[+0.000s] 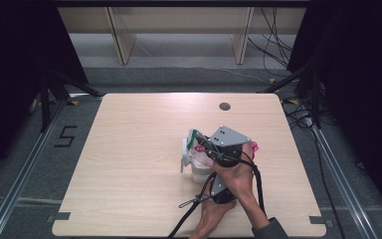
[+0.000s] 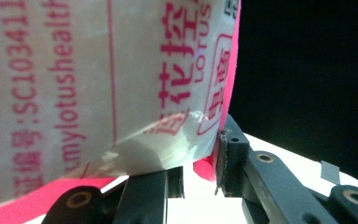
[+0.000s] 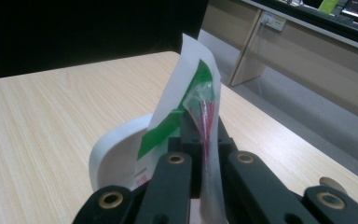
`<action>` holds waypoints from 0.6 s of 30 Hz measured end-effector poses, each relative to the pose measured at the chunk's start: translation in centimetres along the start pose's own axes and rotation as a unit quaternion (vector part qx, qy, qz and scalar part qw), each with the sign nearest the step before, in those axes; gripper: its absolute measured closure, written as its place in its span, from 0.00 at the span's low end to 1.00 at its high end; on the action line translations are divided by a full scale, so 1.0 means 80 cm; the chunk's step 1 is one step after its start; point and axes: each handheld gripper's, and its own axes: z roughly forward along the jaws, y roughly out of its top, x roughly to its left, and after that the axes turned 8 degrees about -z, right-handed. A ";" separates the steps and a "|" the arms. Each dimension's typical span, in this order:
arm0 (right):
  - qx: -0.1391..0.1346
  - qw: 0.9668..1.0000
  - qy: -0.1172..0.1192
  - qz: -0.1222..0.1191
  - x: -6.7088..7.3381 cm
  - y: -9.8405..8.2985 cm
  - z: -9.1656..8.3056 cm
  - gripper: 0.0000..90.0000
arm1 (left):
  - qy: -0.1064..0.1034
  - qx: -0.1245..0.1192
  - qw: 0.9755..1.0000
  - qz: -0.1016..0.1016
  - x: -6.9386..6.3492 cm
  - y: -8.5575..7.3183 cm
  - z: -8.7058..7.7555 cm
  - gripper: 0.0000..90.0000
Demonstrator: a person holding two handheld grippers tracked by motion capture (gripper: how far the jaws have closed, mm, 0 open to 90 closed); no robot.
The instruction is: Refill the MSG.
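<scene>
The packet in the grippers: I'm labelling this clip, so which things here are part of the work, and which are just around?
In the work:
- plastic packet with red and green print
- white cup beneath it
- right gripper, shut on the packet
- left gripper, at the packet's pink edge

Just around:
- table
- its round grommet

You are working with two grippers, one plastic packet (image 3: 186, 116), one white bowl (image 3: 116, 149) sitting mid-frame, on one wooden table (image 1: 129, 164).

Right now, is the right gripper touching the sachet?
Touching. In the right gripper view, the right gripper has its jaws pinched shut on the green-and-white sachet, with no gap, above the white cup.
</scene>
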 end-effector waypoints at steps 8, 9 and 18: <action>0.004 1.000 0.003 0.010 -0.001 -0.002 0.002 1.00 | -0.003 0.013 1.000 -0.010 -0.001 -0.001 0.000 0.84; 0.007 1.000 0.007 0.013 -0.001 -0.003 0.003 1.00 | -0.002 0.008 1.000 -0.008 -0.001 -0.001 0.001 0.84; 0.004 1.000 0.005 0.011 -0.001 -0.002 0.002 1.00 | 0.001 0.012 1.000 0.002 0.000 -0.001 -0.001 0.84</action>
